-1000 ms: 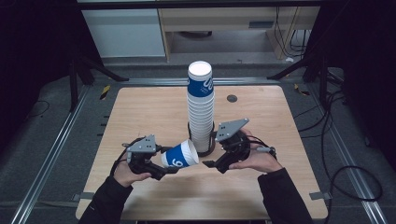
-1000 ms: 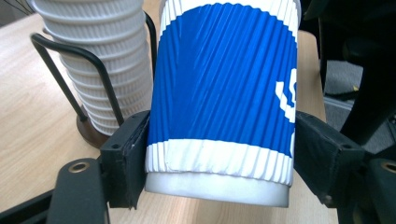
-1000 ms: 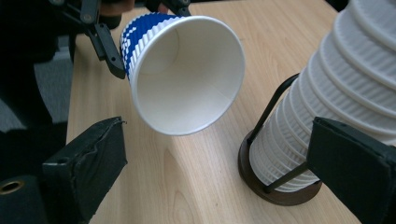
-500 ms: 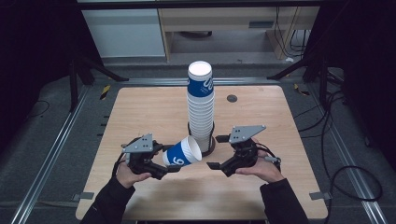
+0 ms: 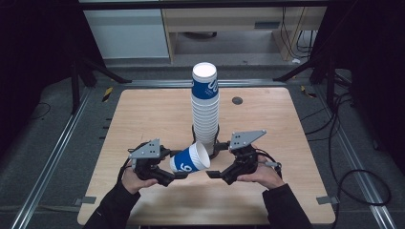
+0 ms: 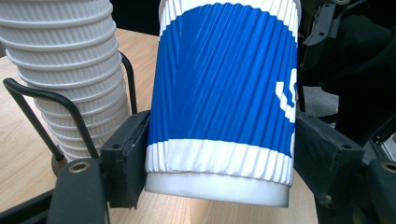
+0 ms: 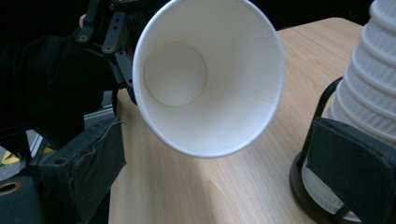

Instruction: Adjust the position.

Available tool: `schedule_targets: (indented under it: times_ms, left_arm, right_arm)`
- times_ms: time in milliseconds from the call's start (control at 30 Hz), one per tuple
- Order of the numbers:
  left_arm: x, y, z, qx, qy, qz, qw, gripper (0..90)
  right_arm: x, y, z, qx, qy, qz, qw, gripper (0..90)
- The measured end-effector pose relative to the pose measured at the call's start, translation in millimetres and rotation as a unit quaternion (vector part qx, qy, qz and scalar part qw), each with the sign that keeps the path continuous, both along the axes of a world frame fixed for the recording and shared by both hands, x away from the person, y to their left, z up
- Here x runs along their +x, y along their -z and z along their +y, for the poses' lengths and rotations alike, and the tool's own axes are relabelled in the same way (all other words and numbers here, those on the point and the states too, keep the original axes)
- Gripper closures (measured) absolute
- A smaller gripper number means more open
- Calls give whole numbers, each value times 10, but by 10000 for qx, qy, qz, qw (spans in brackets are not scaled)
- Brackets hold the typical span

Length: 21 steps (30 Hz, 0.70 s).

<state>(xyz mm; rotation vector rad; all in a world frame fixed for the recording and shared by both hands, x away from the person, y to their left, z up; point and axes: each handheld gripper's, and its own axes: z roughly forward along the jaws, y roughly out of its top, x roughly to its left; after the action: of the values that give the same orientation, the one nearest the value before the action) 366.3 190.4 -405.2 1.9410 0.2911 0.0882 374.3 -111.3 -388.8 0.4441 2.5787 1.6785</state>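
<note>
- The left gripper (image 5: 175, 174) is clamping a blue-and-white ribbed cup (image 5: 190, 158) near its base, jaws pressing on either side, as the left gripper view (image 6: 219, 163) is showing.
- The cup (image 6: 224, 93) is lying tilted above the table (image 5: 143, 114), its open mouth facing the right gripper (image 5: 217, 172); the right gripper view is looking straight into its white inside (image 7: 205, 79).
- The right gripper is sitting with jaws spread wide apart, gripping nothing, the cup's rim just ahead between them.
- A tall stack (image 5: 205, 107) of matching cups is standing upright in a black wire holder (image 7: 322, 107) mid-table, just behind the held cup.
- A hand (image 5: 262, 174) is gripping the right gripper.
</note>
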Motion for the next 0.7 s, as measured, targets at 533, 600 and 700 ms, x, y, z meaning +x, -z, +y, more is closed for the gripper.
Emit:
schedule_targets:
  times_ms: [533,600,700]
  left_arm:
    - [-41,48,-120,126,190,17,9997,253]
    - [-43,53,-129,128,213,22,9997,253]
    - [-50,63,-150,166,251,17,9995,254]
  right_arm:
    - [17,102,142,0,-202,165,9997,48]
    - [16,105,148,18,-211,160,9996,51]
    - [13,117,168,46,-289,199,9994,65]
